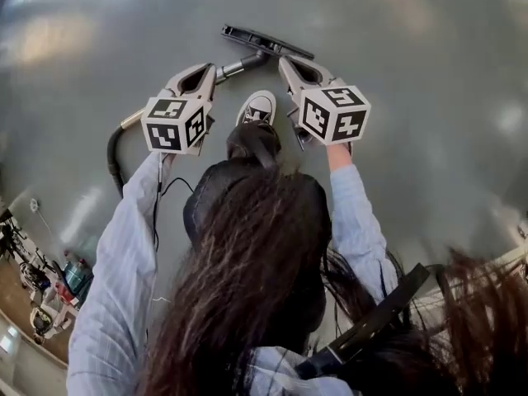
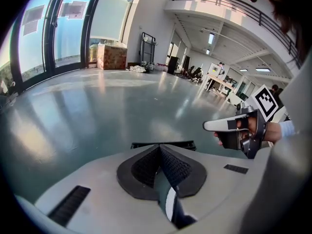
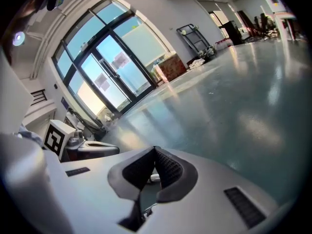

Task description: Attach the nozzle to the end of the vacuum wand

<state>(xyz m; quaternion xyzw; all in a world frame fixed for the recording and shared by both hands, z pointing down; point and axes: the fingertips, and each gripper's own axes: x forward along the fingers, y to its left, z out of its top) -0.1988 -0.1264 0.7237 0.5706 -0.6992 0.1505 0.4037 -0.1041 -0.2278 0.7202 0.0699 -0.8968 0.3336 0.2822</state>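
In the head view a black floor nozzle [image 1: 266, 41] lies on the grey floor, and its neck meets the end of the silver wand [image 1: 238, 66]. The wand runs back under my left gripper [image 1: 216, 71] to a black hose [image 1: 113, 157]. My right gripper [image 1: 283, 59] hovers just right of the nozzle's neck. Both grippers are above the floor, and each has its jaws shut tip to tip with nothing between them. In the left gripper view the nozzle [image 2: 163, 144] shows just past the shut left gripper [image 2: 158, 148]. The right gripper [image 3: 155, 150] shows only a sliver of tube below its pads.
A white sneaker [image 1: 259, 107] stands on the floor between the grippers. Long hair fills the lower head view. Far off stand glass doors [image 3: 105, 77], a cardboard box [image 2: 111, 56] and a cart [image 2: 147, 45]. Cluttered gear [image 1: 41, 283] sits at the lower left.
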